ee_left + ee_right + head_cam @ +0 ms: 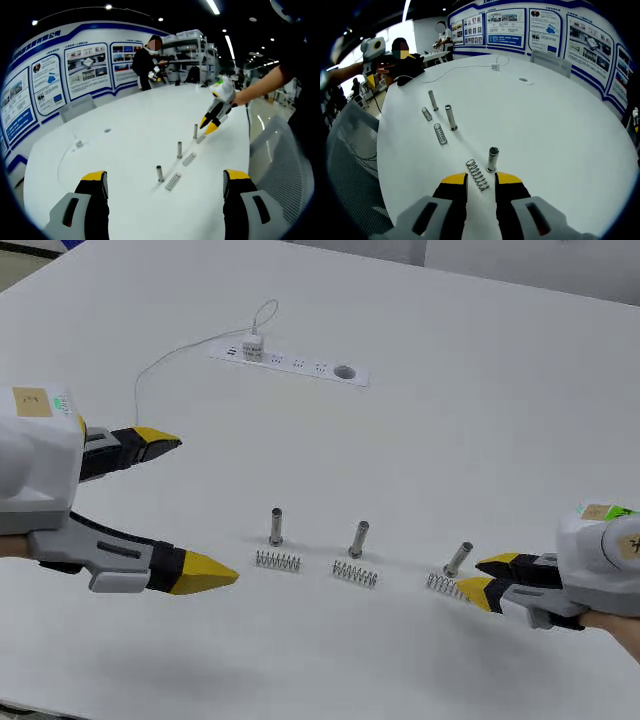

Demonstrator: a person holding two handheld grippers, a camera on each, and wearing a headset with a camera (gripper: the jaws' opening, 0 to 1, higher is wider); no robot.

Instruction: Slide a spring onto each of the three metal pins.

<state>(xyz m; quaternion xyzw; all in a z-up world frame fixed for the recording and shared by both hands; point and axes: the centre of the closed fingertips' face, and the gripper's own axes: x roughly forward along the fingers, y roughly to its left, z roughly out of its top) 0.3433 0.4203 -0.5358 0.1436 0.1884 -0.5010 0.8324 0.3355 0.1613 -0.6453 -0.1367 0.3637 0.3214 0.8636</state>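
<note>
**Head view.** White table: broad and bare, its far edge well beyond the work. Upright in a row, well apart: left pin, middle pin, right pin. Flat on the table just near of each, on no pin: left spring, middle spring, right spring. Left gripper: hovers left of the row, spread wide, grips nothing, with open tabletop between it and the left pin. Right gripper: low at the right, parted by a narrow gap, tips at the right spring's right end. Power strip with a charger: far back, well apart from the row.

**Left gripper view.** Looks rightward along the row. Yellow tips far apart at the bottom, clasping nothing. Near table edge close beside the springs, a mesh chair beyond it. Wide free surface on the far side. Right gripper at the row's other end, on a person's arm.

**Right gripper view.** Right spring: one end in the slit between the tips, the gap wider than the coil, so not clamped; contact with a tip cannot be told. Right pin: upright, just beside the spring, just beyond the tips. Near table edge close by the springs; bare table toward the far side.
</note>
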